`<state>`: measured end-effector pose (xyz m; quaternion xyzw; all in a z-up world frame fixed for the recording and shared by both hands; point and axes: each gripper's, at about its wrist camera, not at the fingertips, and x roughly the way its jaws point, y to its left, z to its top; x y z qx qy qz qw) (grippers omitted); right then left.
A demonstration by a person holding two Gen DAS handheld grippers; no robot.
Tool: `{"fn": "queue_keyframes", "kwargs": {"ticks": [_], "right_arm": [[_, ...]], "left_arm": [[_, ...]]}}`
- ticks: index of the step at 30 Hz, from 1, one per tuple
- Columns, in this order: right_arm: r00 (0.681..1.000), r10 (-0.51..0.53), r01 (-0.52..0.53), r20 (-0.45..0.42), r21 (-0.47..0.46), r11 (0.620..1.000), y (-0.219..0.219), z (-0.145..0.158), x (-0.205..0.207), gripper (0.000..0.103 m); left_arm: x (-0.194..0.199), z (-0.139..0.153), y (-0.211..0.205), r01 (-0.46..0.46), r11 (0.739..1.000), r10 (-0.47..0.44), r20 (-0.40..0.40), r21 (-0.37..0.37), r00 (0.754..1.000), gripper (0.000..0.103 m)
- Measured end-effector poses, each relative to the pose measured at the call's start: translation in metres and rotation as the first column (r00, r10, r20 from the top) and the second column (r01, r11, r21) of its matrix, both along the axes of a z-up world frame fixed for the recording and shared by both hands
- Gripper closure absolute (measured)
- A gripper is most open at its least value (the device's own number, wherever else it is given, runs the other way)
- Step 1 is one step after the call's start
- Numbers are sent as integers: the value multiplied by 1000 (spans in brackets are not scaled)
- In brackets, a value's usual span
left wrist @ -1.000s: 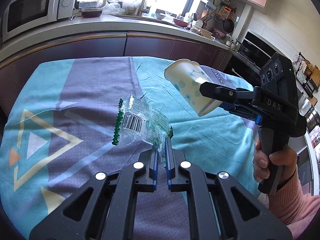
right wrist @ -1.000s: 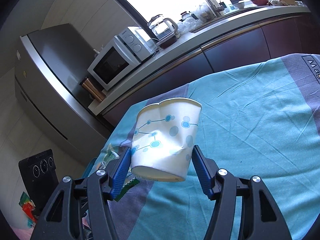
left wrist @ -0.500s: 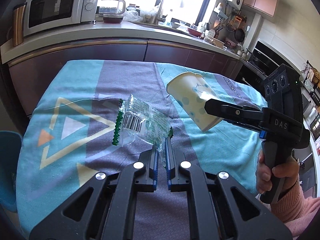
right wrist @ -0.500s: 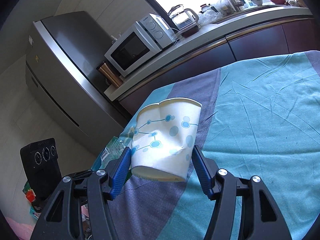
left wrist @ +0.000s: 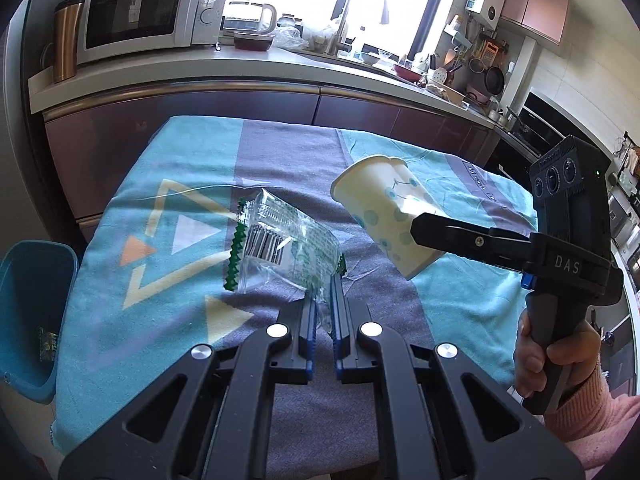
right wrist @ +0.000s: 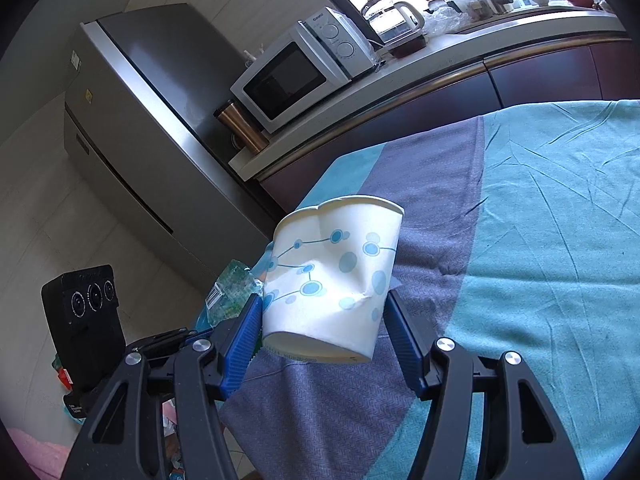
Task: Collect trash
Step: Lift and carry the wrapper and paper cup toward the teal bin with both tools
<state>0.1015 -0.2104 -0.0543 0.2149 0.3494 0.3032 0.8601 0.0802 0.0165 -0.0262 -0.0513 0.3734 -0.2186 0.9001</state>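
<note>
Since a second ago both grippers have swung toward 9 o'clock, so a blue bin (left wrist: 34, 320) now shows at the table's (left wrist: 192, 184) edge, with the microwave (left wrist: 148, 12) fully in view. Left gripper (left wrist: 325, 280) stays clenched on the clear wrapper (left wrist: 280, 248); right gripper (right wrist: 324, 316) stays grasping the dented cup (right wrist: 332, 280), both above the cloth. Only the right view shows the fridge (right wrist: 132, 128); only the left shows the bin and the hand (left wrist: 556, 356).
</note>
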Motion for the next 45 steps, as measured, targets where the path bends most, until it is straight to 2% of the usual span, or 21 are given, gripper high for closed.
{"fn": "queue_keyframes", "kwargs": {"ticks": [45], "right_arm": [[987, 161, -161, 1, -29, 987, 75, 0, 8, 43]], "left_arm": [[-32, 6, 70, -135, 991, 135, 22, 11, 991, 96]]}}
